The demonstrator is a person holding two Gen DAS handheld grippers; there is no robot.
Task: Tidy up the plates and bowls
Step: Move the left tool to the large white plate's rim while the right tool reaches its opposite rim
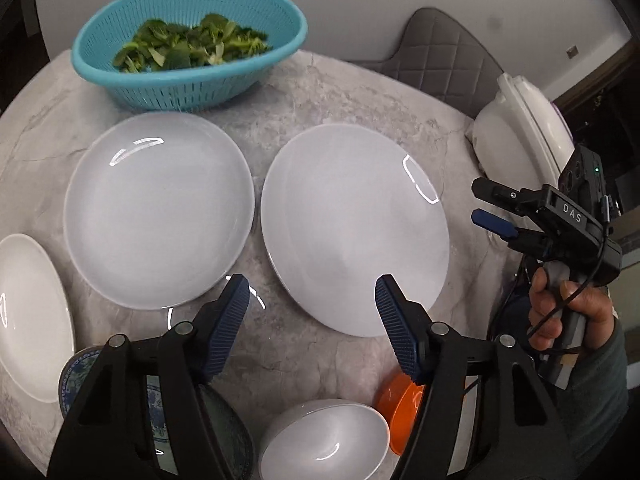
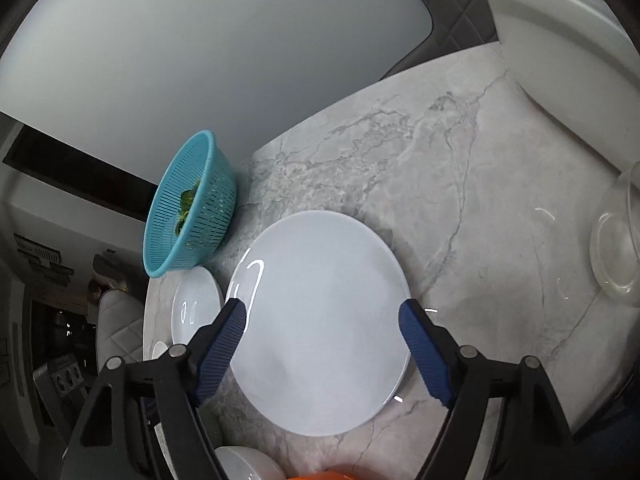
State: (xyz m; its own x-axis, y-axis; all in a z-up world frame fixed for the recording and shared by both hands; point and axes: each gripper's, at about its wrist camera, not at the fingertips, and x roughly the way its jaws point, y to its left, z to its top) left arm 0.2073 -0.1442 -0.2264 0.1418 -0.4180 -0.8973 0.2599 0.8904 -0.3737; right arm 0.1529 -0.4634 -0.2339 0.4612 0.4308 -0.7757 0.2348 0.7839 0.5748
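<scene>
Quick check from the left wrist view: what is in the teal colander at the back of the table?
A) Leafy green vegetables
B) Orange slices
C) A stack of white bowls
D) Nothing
A: the teal colander at the far edge of the marble table holds a heap of leafy green vegetables, behind the white plates.

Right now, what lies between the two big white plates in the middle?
Only a narrow strip of bare marble table separates the left plate from the right plate; the left wrist view shows it.
</scene>
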